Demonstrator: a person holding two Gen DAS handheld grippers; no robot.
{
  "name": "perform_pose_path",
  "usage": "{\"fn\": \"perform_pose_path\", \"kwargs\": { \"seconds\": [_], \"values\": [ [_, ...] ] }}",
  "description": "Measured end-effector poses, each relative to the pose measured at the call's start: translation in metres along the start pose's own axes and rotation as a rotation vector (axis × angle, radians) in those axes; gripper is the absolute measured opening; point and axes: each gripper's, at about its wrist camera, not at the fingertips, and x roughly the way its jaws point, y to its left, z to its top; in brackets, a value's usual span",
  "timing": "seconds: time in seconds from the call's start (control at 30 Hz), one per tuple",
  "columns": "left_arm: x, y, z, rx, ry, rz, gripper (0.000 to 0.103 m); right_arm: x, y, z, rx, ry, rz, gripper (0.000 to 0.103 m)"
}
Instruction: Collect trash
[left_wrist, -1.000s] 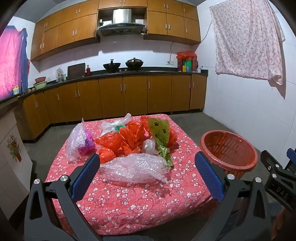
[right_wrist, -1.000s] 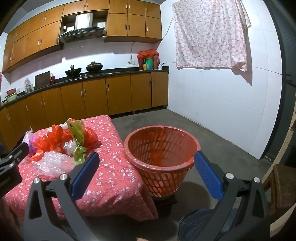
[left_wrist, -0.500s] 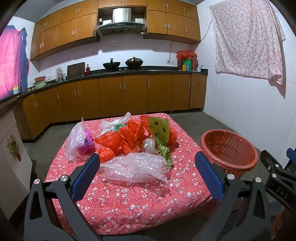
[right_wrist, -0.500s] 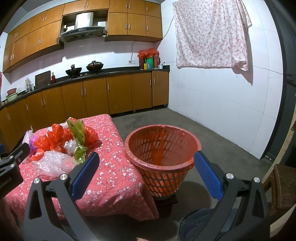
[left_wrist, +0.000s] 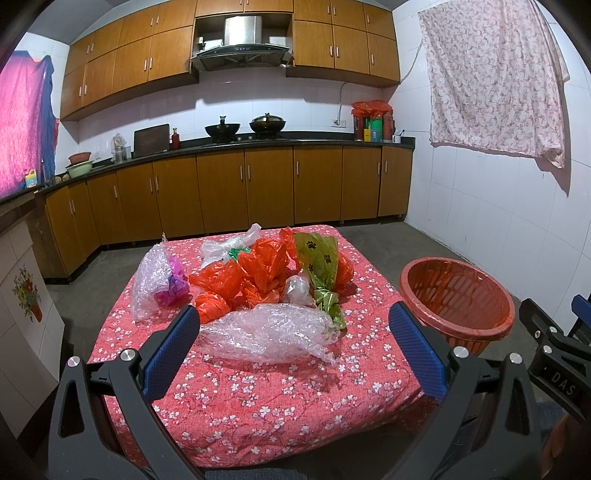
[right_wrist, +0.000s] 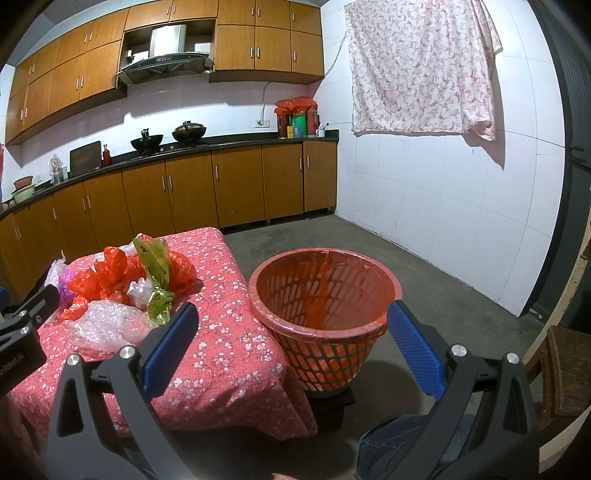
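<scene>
— Trash: crumpled clear bubble-wrap sheet (left_wrist: 269, 332) lies on the red floral-cloth worktop (left_wrist: 280, 398); both the left gripper (left_wrist: 295, 349) and right gripper (right_wrist: 291, 347) gape wide, empty.
— Flimsy plastic could slip or snag neighbouring orange bags (left_wrist: 255, 275), missing the red mesh basket (right_wrist: 325, 314).

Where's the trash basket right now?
The red basket stands on the floor just right of the floral-cloth table, dead ahead of the right gripper.

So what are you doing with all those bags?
Cleaning up trash. Crumpled plastic bags and bubble wrap sit piled on the table. The red basket beside it looks empty. Both tools, left and right, are open, holding nothing. Nothing's been picked up yet.
</scene>
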Motion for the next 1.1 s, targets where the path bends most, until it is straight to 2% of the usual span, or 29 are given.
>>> {"fn": "perform_pose_path", "kwargs": {
  "seconds": [1.1],
  "values": [
    [0.0001, 0.0000, 0.0000, 0.000, 0.003, -0.001, 0.101, 0.0018, -0.0012, -0.0021, 0.002, 0.005, 0.002, 0.099]
  ]
}}
